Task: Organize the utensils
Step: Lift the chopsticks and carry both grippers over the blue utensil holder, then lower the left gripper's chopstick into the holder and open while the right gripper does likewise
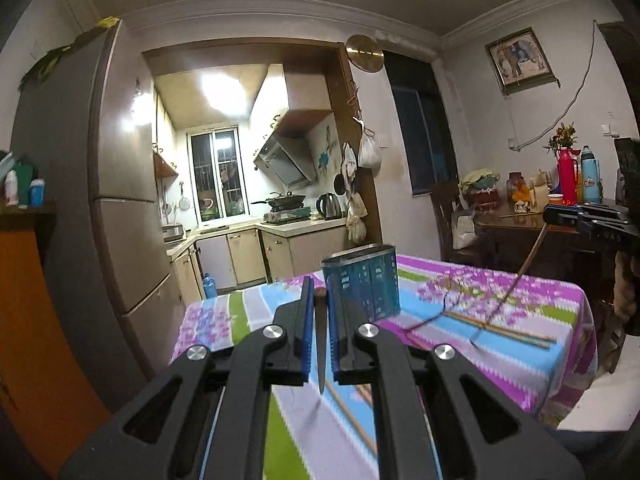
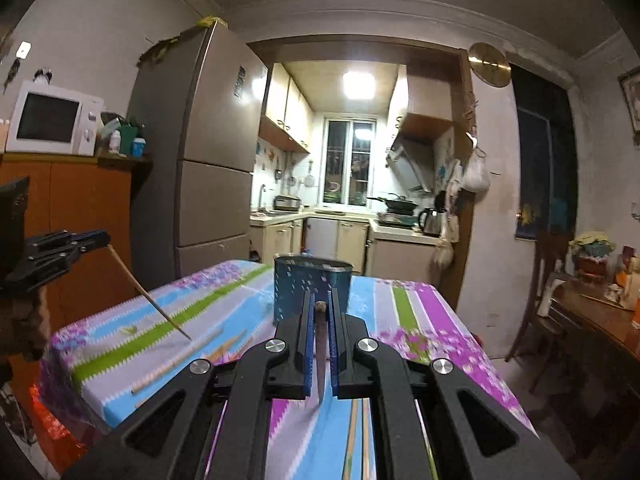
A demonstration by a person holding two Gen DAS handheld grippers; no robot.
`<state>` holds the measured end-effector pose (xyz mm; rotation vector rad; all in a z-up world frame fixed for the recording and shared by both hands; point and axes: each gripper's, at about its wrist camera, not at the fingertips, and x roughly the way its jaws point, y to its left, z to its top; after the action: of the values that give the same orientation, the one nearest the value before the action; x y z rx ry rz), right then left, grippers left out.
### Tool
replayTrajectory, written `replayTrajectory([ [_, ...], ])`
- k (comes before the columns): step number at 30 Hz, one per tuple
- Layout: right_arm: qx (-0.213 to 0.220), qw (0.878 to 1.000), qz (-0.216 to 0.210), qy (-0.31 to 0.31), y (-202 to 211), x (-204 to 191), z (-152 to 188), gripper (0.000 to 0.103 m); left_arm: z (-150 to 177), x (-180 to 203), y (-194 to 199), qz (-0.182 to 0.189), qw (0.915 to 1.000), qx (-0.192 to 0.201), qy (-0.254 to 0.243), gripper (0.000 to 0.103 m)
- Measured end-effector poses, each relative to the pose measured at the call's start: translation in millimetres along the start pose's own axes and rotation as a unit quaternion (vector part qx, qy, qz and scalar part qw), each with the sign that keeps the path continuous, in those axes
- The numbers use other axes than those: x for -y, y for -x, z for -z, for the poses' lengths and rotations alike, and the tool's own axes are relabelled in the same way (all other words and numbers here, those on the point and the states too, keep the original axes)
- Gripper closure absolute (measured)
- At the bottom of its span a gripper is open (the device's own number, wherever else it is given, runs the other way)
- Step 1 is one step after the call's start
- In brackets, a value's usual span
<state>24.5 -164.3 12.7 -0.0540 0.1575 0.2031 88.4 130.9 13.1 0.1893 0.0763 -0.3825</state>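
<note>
A blue perforated utensil holder (image 1: 362,284) (image 2: 312,284) stands upright on the flower-patterned tablecloth (image 1: 520,364) (image 2: 420,320). My left gripper (image 1: 319,292) is shut on a thin dark chopstick (image 1: 321,352) that hangs point-down between its blue pads. In the same way my right gripper (image 2: 320,300) is shut on a second chopstick (image 2: 320,360). Each gripper also shows in the other's view: the right one (image 1: 554,216) with its stick (image 1: 520,276) slanting down, the left one (image 2: 102,238) with its stick (image 2: 148,296). Both hover above the cloth, short of the holder. More chopsticks (image 1: 500,328) (image 2: 180,364) lie loose on the cloth.
A tall fridge (image 1: 120,200) (image 2: 208,152) stands left of the kitchen doorway. An orange cabinet (image 2: 72,200) carries a microwave (image 2: 52,120). A dark wooden sideboard (image 1: 520,228) with thermos flasks (image 1: 566,180) and a chair (image 2: 540,300) stand right of the table.
</note>
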Motion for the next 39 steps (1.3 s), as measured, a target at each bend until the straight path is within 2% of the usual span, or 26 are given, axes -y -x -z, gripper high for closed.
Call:
replayTrajectory([
  [9, -0.027, 0.999, -0.032, 0.000, -49.7, 14.8, -37.6, 0.095, -45.5, 8.2, -57.8, 0.014, 0.9988, -0.045, 0.010, 0.098],
  [16, -0.034, 0.999, -0.041, -0.012, -75.7, 25.1, -65.1, 0.095, -80.2, 10.3, -82.1, 0.028, 0.9957, -0.087, 0.018, 0.098],
  [23, -0.048, 0.997, -0.055, -0.030, -103.2, 34.6, -108.7, 0.095, -107.9, 8.9, -112.1, 0.034, 0.9910, -0.123, 0.042, 0.098],
  [29, -0.050, 0.996, -0.062, -0.046, -128.5, 46.9, -159.1, 0.095, -142.7, 9.1, -136.5, 0.027, 0.9896, -0.131, 0.054, 0.098],
  [35, -0.053, 0.996, -0.052, -0.049, -165.0, 56.9, -207.5, 0.095, -177.6, 8.4, -172.6, 0.001, 0.9888, -0.136, 0.061, 0.098],
  [39, -0.057, 0.996, -0.046, -0.044, -191.8, 58.6, -225.1, 0.095, -190.4, 6.1, -194.4, -0.019, 0.9881, -0.136, 0.069, 0.098],
])
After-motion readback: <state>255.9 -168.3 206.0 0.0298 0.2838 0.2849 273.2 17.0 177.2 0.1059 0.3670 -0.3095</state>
